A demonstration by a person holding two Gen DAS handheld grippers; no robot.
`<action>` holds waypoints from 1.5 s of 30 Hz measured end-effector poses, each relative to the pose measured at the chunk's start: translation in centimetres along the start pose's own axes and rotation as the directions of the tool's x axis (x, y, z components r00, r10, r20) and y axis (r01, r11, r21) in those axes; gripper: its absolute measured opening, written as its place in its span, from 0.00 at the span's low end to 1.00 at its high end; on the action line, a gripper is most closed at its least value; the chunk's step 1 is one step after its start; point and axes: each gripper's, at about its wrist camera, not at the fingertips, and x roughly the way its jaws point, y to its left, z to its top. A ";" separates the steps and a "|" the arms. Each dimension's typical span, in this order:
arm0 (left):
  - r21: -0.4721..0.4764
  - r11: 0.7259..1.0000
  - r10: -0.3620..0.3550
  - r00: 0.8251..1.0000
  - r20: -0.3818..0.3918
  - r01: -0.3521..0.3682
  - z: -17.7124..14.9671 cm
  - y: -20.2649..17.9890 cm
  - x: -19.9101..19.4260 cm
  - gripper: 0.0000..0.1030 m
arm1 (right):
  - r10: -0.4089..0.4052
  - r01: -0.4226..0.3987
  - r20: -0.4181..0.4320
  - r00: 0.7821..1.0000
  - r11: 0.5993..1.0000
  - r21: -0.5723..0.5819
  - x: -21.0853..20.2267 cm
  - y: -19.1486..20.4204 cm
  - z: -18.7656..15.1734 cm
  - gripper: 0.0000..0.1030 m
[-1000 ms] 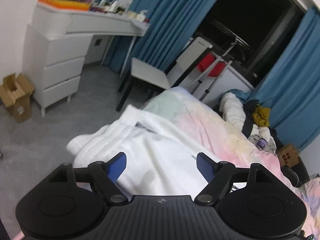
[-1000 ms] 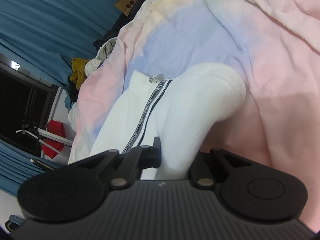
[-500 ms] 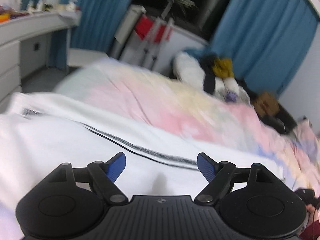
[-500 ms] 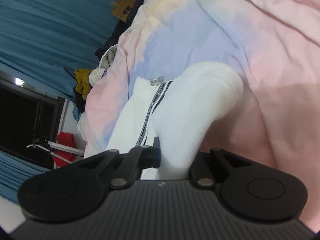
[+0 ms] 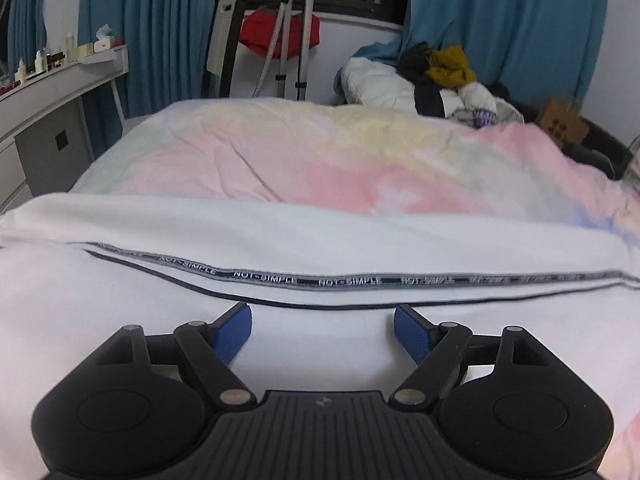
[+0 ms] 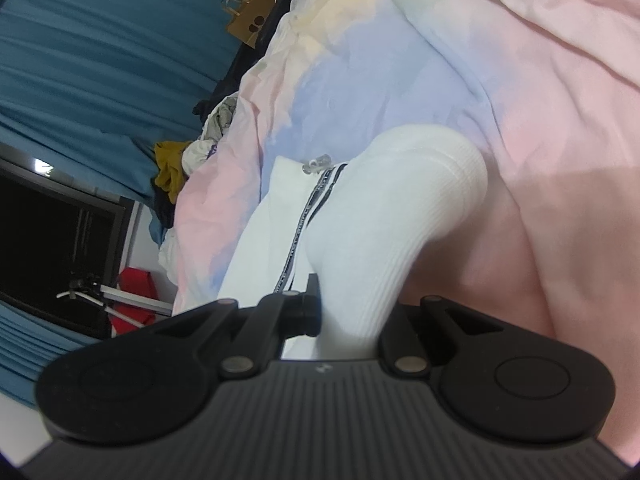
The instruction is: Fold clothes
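A white garment [image 5: 280, 240] with a dark lettered zipper tape [image 5: 348, 280] lies across the pastel bedspread [image 5: 340, 152]. My left gripper [image 5: 323, 330] is open, its blue pads [image 5: 232, 330] low over the white cloth, holding nothing. In the right wrist view my right gripper [image 6: 348, 320] is shut on the garment's ribbed white cuff or hem [image 6: 384, 224], which bulges up from between the fingers [image 6: 310, 308]. The zipper tape [image 6: 312, 208] runs away beside it.
A pile of clothes [image 5: 436, 76] lies at the bed's far end. A red item hangs on a rack [image 5: 280, 34] by the dark window. A white desk [image 5: 60, 92] stands at the left. Blue curtains [image 5: 508, 20] and a cardboard box [image 5: 564, 124] stand behind.
My left gripper has swung right from the desk side and now faces straight across the bed, low over the zipper. My right gripper has kept its hold and barely moved.
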 end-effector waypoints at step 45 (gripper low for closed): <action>-0.492 0.807 -0.309 0.943 0.121 0.327 2.3 7.4 -3.4 0.81 | 0.458 0.011 0.075 0.886 0.141 -0.990 -9.8 23.5 -24.4 0.10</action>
